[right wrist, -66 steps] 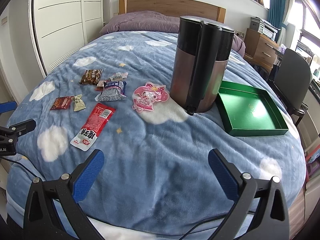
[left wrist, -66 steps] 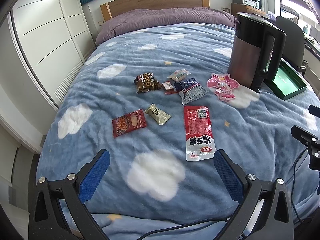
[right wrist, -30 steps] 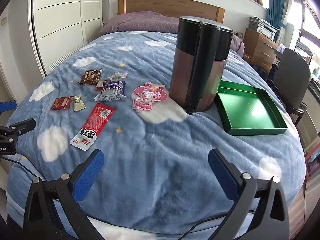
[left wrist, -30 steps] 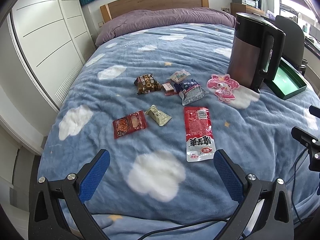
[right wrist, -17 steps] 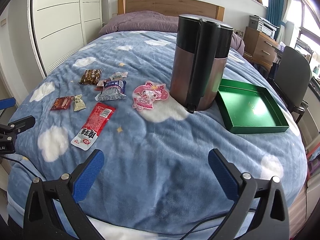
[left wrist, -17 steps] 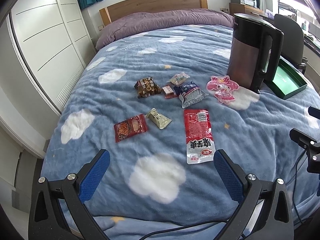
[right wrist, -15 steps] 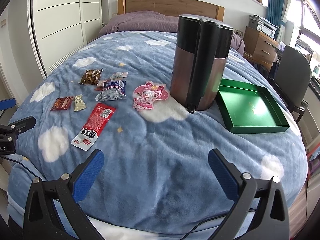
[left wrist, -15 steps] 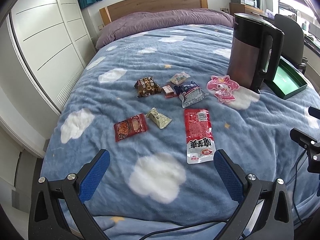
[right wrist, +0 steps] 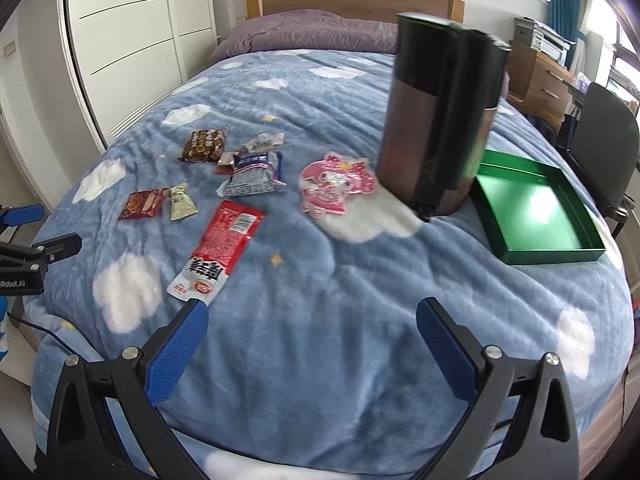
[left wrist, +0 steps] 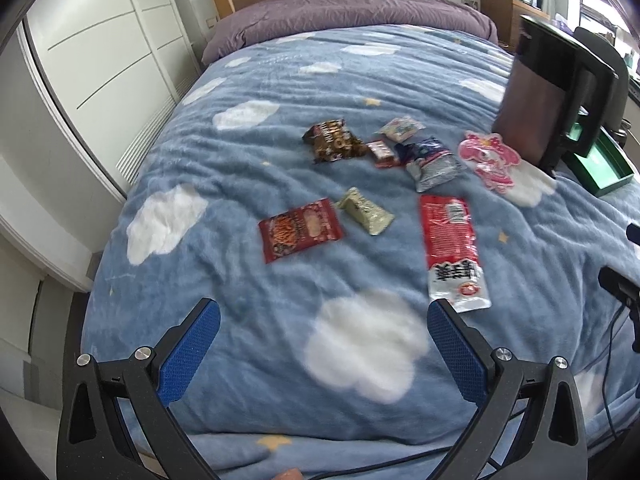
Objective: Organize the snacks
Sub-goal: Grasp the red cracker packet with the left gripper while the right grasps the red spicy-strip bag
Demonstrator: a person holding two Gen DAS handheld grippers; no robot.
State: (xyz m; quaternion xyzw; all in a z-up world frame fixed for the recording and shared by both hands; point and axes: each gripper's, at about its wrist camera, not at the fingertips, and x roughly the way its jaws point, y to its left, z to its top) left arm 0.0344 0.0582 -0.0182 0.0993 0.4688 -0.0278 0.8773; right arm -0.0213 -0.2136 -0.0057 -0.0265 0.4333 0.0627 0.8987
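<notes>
Snack packets lie scattered on a cloud-print blanket [left wrist: 280, 152] ahead of both tools. From the left: a red packet [left wrist: 300, 230], an olive packet [left wrist: 365, 216], a brown packet [left wrist: 334, 141], a blue packet [left wrist: 430, 162], then a long red pouch [left wrist: 452, 246] just beyond the left tool [left wrist: 322, 354], which gapes wide and empty. A pink packet [right wrist: 336, 188], a kettle [right wrist: 440, 116] and a green tray [right wrist: 532, 216] follow. The right tool [right wrist: 312, 346], also wide open, holds nothing.
</notes>
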